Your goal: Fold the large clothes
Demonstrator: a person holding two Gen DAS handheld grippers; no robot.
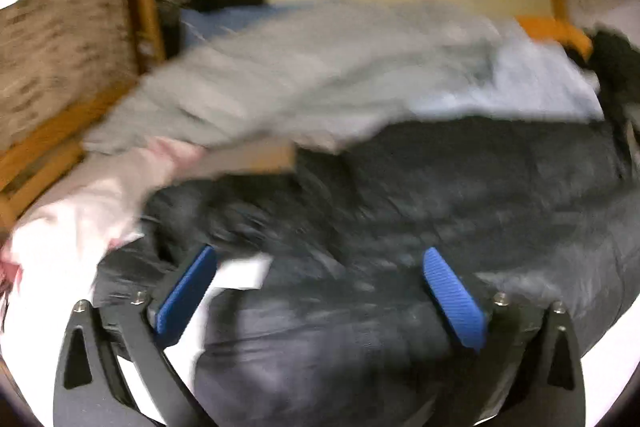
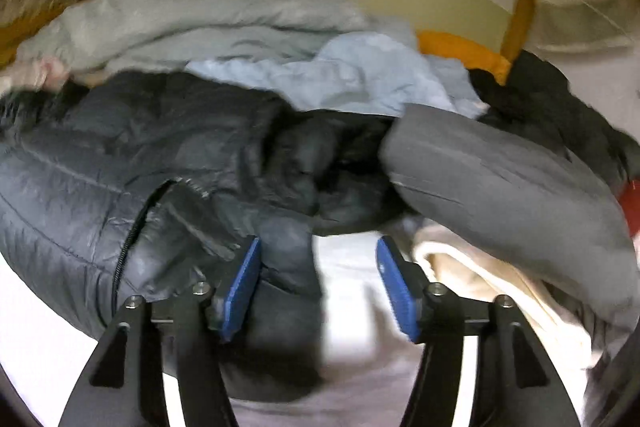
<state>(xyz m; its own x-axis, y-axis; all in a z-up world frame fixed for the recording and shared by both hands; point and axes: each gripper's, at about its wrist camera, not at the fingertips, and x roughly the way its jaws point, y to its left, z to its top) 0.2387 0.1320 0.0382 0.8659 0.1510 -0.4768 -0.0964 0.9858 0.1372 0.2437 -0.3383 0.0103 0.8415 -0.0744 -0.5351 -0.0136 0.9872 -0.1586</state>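
Observation:
A black quilted puffer jacket [image 1: 440, 195] lies spread on a white surface [image 1: 36, 327]. My left gripper [image 1: 320, 255] hovers over its near part, jaws spread wide, nothing between the blue pads [image 1: 454, 295]. In the right wrist view the same jacket [image 2: 120, 167] fills the left half, its zipper [image 2: 132, 227] running down. My right gripper [image 2: 319, 243] stands open above the jacket's edge; a dark fold [image 2: 288, 267] of it lies below the gap beside the left pad [image 2: 240, 287], not pinched. Both views are motion-blurred.
More clothes are heaped behind the jacket: a grey-green garment [image 1: 300, 67], a light blue one [image 2: 360, 75], a pink-white one [image 1: 100, 203], a grey one [image 2: 500, 179] and a cream one [image 2: 480, 275]. A wooden chair [image 1: 144, 7] stands at the back left.

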